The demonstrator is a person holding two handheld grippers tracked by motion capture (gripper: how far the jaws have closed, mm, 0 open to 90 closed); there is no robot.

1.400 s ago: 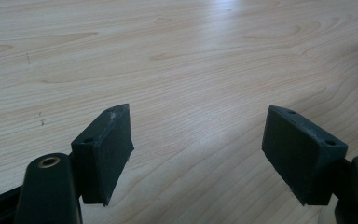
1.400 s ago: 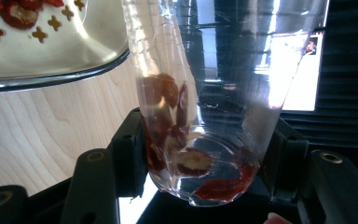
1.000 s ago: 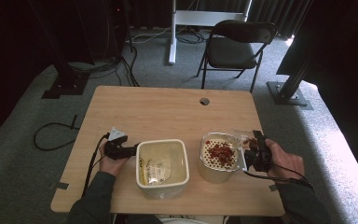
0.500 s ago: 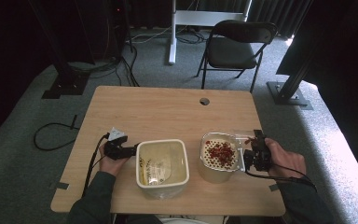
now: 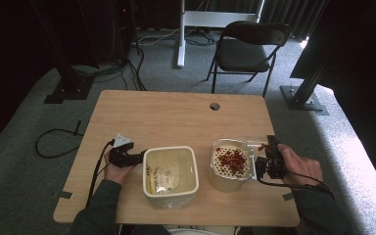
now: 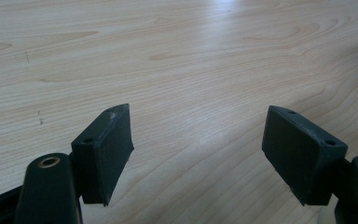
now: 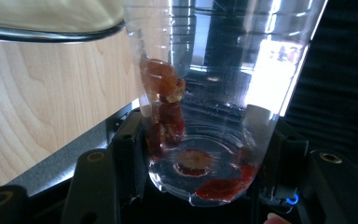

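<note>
A clear plastic cup with a few red dried pieces stuck inside lies tipped on its side, its base toward the camera in the right gripper view. My right gripper is shut on its lower wall. In the high view the right gripper holds the cup at the right rim of a round tub whose perforated insert holds a heap of red pieces. My left gripper rests on the table just left of a cream square container. In its own view the left gripper is open over bare wood.
The wooden table has a cable hole near its far edge. A folding chair stands on the carpet beyond the table. A packet lies inside the cream container. Cables trail off the table's left side.
</note>
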